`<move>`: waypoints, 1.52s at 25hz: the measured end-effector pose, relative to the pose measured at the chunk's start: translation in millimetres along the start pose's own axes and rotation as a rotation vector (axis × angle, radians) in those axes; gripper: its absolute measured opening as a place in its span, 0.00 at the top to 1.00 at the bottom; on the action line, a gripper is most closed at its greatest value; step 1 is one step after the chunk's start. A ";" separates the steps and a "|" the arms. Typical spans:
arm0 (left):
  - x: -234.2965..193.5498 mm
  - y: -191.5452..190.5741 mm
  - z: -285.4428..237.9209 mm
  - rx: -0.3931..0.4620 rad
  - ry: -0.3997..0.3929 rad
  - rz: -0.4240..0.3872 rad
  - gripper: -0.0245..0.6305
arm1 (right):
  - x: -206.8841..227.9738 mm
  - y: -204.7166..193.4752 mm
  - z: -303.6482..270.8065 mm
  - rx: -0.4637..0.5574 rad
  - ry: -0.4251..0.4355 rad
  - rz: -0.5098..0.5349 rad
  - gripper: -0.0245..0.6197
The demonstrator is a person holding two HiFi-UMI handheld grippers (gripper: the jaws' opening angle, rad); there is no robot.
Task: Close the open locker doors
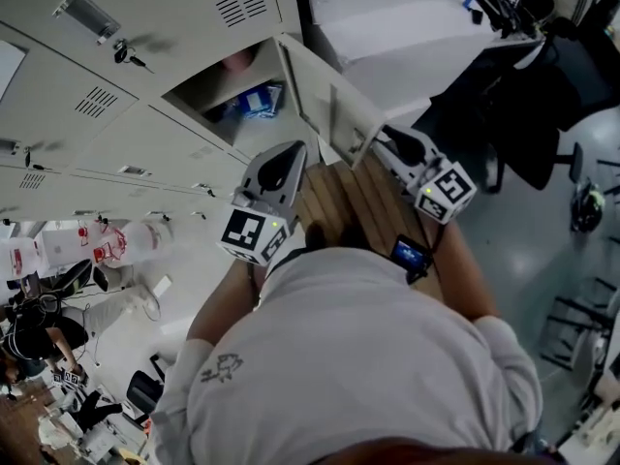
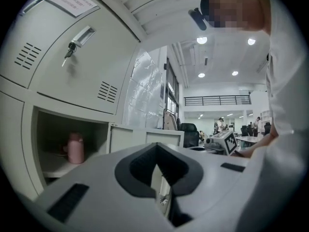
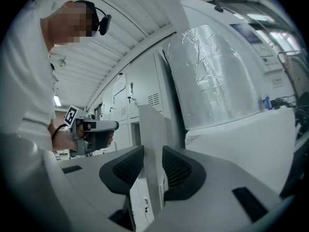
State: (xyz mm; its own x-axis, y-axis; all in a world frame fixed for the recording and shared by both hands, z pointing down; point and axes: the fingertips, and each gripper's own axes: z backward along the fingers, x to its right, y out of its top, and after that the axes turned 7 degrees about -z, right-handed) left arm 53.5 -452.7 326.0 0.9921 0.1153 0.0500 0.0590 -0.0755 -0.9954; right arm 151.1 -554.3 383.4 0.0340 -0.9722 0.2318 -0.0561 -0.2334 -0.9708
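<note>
Right gripper view: the right gripper point(image 3: 153, 154) is clenched on the free edge of the open locker door point(image 3: 150, 129) — the thin grey panel stands upright between its jaws, a pad on either face. The left gripper point(image 2: 155, 153) has its jaws pressed together on nothing. Ahead of them and to their left lies the open compartment point(image 2: 58, 144), with a pink bottle point(image 2: 75, 149) on its shelf. In the head view the door stands well out from the bank of lockers point(image 1: 87, 95) (the others in view look closed).

The step in hand, I judge, is swinging this door home. The next move calls for carrying the jaws along the door's arc toward the opening. The edge would need releasing before it meets the frame — otherwise the jaw on the inner face could be pinched — with a push on the outer face to finish.
</note>
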 end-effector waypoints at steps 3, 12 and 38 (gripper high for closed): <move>2.5 0.1 5.8 -0.003 0.040 0.001 0.97 | -16.2 -2.6 -6.2 -0.018 0.068 0.008 0.80; -2.4 -10.4 36.5 -0.022 0.200 0.011 0.97 | -65.4 -13.6 -36.0 -0.045 0.255 0.051 0.79; -89.2 -24.9 139.8 -0.017 0.395 0.020 0.97 | -171.3 -30.5 -169.6 -0.116 0.257 0.102 0.79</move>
State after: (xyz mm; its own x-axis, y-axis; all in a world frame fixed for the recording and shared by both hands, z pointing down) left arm -51.9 -322.6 334.9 0.9592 -0.2760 0.0616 0.0378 -0.0907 -0.9952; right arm -22.2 -384.0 384.0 -0.2306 -0.9605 0.1560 -0.1608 -0.1205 -0.9796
